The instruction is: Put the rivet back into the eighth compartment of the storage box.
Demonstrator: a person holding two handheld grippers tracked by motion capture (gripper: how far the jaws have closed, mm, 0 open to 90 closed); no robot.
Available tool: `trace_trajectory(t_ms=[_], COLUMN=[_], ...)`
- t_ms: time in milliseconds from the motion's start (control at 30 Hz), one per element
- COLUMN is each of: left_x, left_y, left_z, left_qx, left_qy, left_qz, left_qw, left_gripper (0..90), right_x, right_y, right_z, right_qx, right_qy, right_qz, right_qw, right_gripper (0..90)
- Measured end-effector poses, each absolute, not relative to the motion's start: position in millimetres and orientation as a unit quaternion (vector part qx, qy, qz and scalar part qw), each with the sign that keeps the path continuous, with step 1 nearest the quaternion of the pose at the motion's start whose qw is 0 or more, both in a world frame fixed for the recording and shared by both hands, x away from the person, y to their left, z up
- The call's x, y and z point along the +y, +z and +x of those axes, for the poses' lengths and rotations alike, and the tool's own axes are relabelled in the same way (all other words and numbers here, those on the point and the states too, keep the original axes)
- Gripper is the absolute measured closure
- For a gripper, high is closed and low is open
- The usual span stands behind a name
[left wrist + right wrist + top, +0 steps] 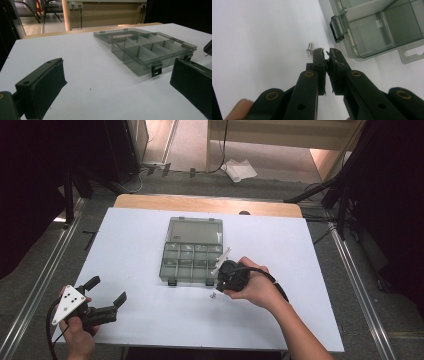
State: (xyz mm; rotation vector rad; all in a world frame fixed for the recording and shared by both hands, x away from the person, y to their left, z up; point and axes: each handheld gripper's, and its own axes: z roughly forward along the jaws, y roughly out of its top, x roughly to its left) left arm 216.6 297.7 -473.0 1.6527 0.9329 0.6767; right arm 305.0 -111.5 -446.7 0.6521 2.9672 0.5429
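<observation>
Your organizer box [192,256] is smoky transparent plastic, lid open flat toward the table's far side, 2 rows of compartments, 2 front latches. Your small metal screw [309,49] lies on white table [150,320], near the box's front right corner.

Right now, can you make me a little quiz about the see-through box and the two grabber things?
1. True or false: the lid of the clear compartment box is folded open and lies flat on the table.
2. Which gripper has its jaws spread wide apart? A) left gripper B) right gripper
3. Fill the gap: the small metal screw lies on the white table, just beside the tips of the ____ gripper.

Key:
1. True. The compartments are uncovered, and the lid lies flat behind them.
2. A. The right gripper's jaws are shut close together.
3. right
</observation>
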Motion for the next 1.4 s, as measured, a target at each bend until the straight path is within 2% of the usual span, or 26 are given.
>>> trace_trajectory(t_ms=[1400], left_x=[297.9], left_y=[-473.7], left_z=[217.1], left_qx=[0.39], left_qy=[0.283], left_qz=[0.693], left_qw=[0.536], left_gripper=[0.0], right_x=[-106.5], right_y=[-414.3], right_z=[324.2], right_qx=[0.967], right_qy=[0.172], right_qz=[0.19], right_qw=[0.01], right_gripper=[85.4])
